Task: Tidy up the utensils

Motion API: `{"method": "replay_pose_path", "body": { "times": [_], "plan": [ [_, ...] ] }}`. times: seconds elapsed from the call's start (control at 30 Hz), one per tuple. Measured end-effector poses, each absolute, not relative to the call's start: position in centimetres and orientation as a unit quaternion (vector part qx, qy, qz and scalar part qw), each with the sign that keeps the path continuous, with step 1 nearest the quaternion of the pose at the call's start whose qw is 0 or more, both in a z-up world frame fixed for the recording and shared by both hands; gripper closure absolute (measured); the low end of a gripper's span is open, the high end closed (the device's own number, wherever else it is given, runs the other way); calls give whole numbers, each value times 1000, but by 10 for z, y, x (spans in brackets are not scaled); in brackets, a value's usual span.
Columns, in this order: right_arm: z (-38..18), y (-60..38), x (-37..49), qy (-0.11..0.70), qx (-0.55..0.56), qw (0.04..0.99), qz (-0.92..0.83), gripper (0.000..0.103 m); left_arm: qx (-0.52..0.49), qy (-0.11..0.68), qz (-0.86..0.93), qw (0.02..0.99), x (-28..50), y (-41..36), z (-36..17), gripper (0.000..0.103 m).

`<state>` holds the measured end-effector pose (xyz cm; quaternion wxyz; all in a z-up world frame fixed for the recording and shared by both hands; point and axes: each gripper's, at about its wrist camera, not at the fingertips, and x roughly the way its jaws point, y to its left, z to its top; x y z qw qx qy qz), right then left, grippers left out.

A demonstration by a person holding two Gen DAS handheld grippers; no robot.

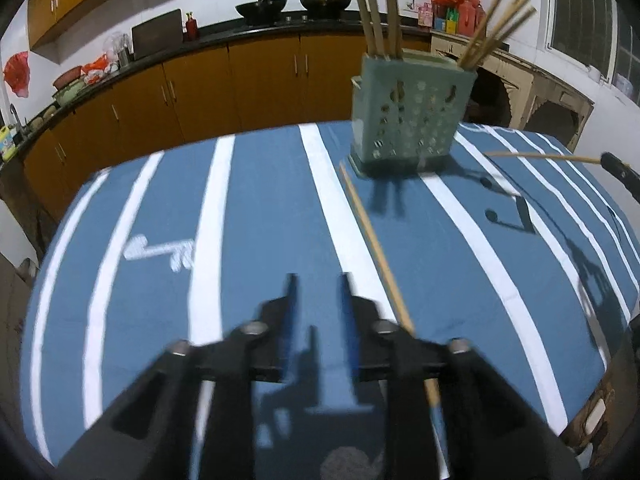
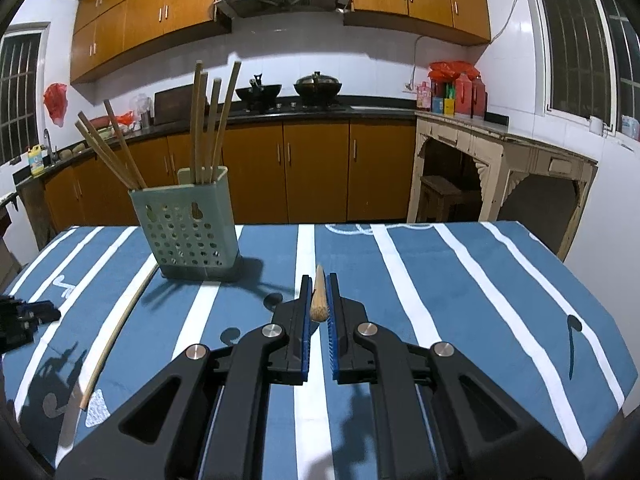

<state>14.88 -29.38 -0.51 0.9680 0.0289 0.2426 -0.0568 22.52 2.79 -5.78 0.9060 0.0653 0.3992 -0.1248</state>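
Your right claw (image 2: 319, 300) is clamped on a round wooden chopstick (image 2: 319, 300), seen end-on between ribbed blue pads. Your left claw (image 1: 320, 300) hangs apart, holding nothing, above the striped cloth (image 1: 260, 208); a loose stick (image 1: 372, 240) lies flat just beside its right finger. The perforated green plastic holder (image 2: 188, 228) stands upright, sticks inside.

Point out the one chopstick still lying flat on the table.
The loose chopstick beside the green holder; the others stand in the holder, and one is clamped in the right tool.

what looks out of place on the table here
One loose wooden chopstick lies flat on the blue striped tablecloth, beside the green perforated holder where the others stand. The right gripper holds another chopstick.
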Motion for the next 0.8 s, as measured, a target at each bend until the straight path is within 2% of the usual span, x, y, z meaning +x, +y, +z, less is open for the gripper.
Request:
{"method": "replay_pose_path", "body": {
  "times": [0.03, 0.27, 0.43, 0.47, 0.5, 0.6, 0.8],
  "plan": [
    [-7, -294, 149, 246, 30, 967, -56, 95, 59, 402, -133, 904, 219, 26, -65, 64],
    [-11, -293, 149, 252, 35, 966, -55, 95, 23, 417, -174, 892, 198, -2, -87, 57],
    [-11, -294, 149, 254, 35, 965, -55, 95, 65, 434, -170, 883, 195, -32, -100, 55],
    [-11, -295, 149, 254, 36, 965, -56, 95, 73, 443, -166, 878, 196, -35, -105, 57],
    [-12, -295, 149, 255, 37, 965, -56, 95, 78, 443, -161, 879, 196, -36, -107, 63],
    [-13, -296, 150, 257, 41, 964, -56, 95, 76, 447, -146, 879, 209, -33, -107, 93],
    [-16, -294, 153, 257, 42, 964, -54, 95, 30, 453, -103, 885, 258, 5, -107, 95]
  ]
}}
